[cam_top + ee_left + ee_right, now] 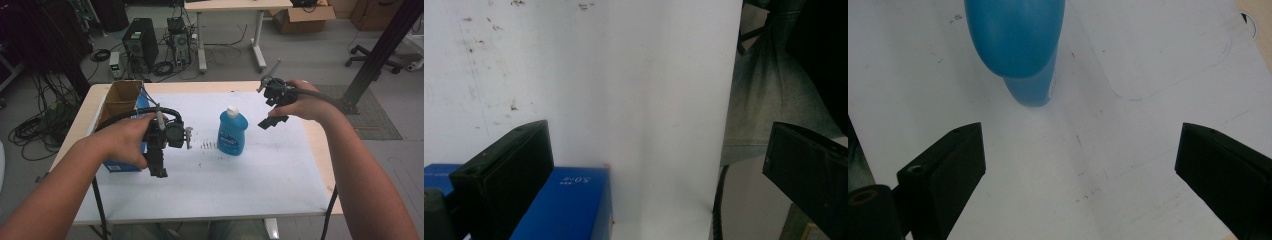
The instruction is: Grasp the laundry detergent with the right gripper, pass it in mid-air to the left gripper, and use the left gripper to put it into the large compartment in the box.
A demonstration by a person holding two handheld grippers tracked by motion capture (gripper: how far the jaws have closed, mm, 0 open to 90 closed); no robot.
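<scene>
A blue bottle (232, 133) with a white cap stands upright near the middle of the white table sheet (225, 185). Held above the sheet to the bottle's right, my right gripper (272, 121) is open; in the right gripper view its wide-apart jaws look down past the blue bottle (1015, 45) with nothing between them. My left gripper (159, 172) hangs left of the bottle, over a blue box (122, 166). The left gripper view shows its jaws spread and empty, the blue box (569, 205) lying below them.
An open cardboard box (120, 102) stands at the table's back left, beside the blue box. Small dark specks (209, 145) mark the sheet left of the bottle. Cables trail from both grippers. Beyond the table are a computer tower (140, 42), floor cables and another desk (235, 6).
</scene>
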